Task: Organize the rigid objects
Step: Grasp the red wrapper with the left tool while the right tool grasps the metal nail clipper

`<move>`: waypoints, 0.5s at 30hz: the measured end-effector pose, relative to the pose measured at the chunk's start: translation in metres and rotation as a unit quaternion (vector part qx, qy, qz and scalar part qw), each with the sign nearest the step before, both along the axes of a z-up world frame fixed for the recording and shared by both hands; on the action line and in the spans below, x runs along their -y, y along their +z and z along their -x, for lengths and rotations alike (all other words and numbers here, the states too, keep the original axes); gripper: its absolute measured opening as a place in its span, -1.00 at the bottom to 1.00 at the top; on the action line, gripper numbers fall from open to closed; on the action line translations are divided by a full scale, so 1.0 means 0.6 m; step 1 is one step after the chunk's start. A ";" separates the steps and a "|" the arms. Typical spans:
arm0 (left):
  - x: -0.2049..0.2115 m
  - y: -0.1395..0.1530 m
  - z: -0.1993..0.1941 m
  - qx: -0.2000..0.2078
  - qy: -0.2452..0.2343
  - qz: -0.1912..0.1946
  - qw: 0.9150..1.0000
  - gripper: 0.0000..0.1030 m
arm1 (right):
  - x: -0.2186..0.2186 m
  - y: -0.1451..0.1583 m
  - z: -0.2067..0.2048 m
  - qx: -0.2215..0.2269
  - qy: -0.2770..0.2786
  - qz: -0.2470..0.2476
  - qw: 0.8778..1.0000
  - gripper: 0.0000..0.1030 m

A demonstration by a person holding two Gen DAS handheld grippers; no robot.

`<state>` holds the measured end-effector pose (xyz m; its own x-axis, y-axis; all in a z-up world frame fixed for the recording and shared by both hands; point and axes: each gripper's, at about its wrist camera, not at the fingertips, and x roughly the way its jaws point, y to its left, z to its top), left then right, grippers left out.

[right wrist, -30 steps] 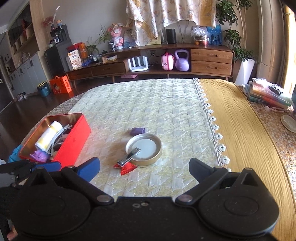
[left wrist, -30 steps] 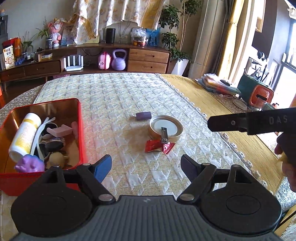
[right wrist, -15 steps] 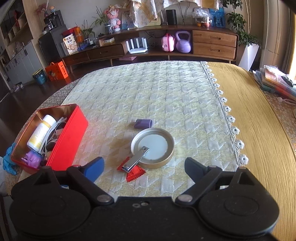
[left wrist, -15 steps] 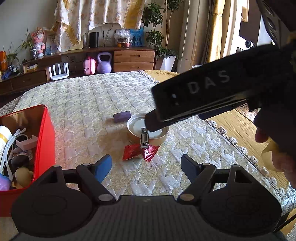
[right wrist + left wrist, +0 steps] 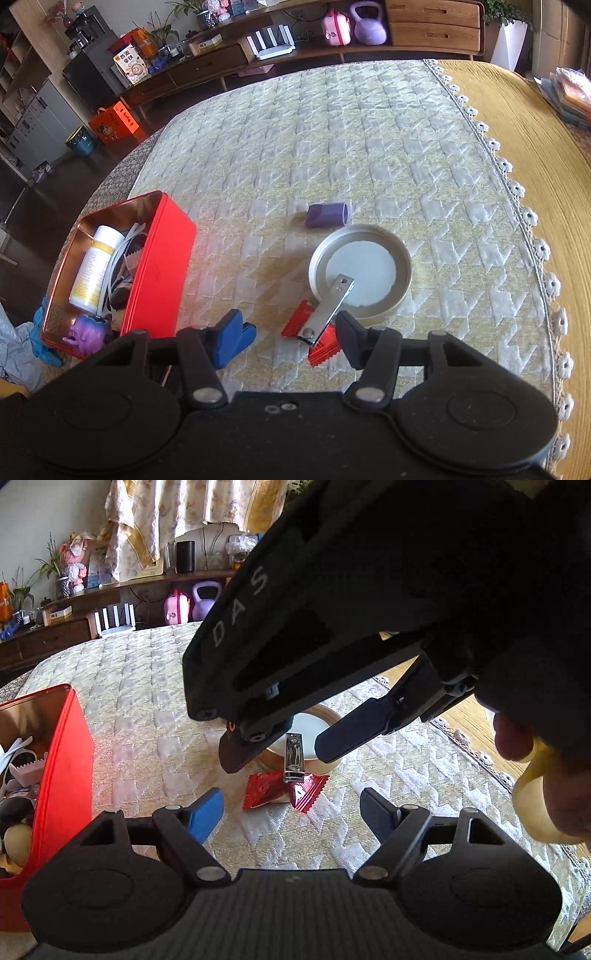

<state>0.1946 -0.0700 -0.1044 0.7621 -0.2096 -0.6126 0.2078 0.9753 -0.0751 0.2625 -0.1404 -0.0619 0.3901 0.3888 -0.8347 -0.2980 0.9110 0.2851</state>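
Two grippers were in view. The right gripper (image 5: 293,332) hung low over the quilted cloth (image 5: 369,155) with its jaws apart, one finger on each side of the nail clipper (image 5: 327,308) without touching it. The left gripper (image 5: 291,808) waited behind, its jaws also apart and holding nothing.

Four loose things lay on the cloth: one round tin lid (image 5: 360,271), one nail clipper propped from the lid's rim down onto one red candy wrapper (image 5: 284,788), and one small purple block (image 5: 327,215) just beyond the lid.

One red tin box (image 5: 159,266) sat to the left, well apart from them. In it were one white bottle (image 5: 94,269), one purple toy figure (image 5: 88,332) and a tangle of white straps whose number could not be told.
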 end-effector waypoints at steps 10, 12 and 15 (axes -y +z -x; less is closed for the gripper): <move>-0.009 -0.009 -0.022 -0.003 0.001 0.009 1.000 0.38 | -0.005 -0.016 -0.013 -0.024 -0.034 0.013 0.999 -0.21; -0.011 -0.012 -0.029 -0.007 0.002 0.014 1.000 0.36 | -0.005 -0.018 -0.014 -0.023 -0.038 0.014 0.999 -0.22; -0.013 -0.017 -0.038 -0.013 0.001 0.017 1.000 0.31 | -0.003 -0.020 -0.015 -0.022 -0.043 0.015 0.999 -0.30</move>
<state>0.2172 -0.0621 -0.1145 0.7465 -0.2296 -0.6245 0.2033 0.9724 -0.1145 0.2714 -0.1384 -0.0739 0.3832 0.3298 -0.8628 -0.2049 0.9412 0.2687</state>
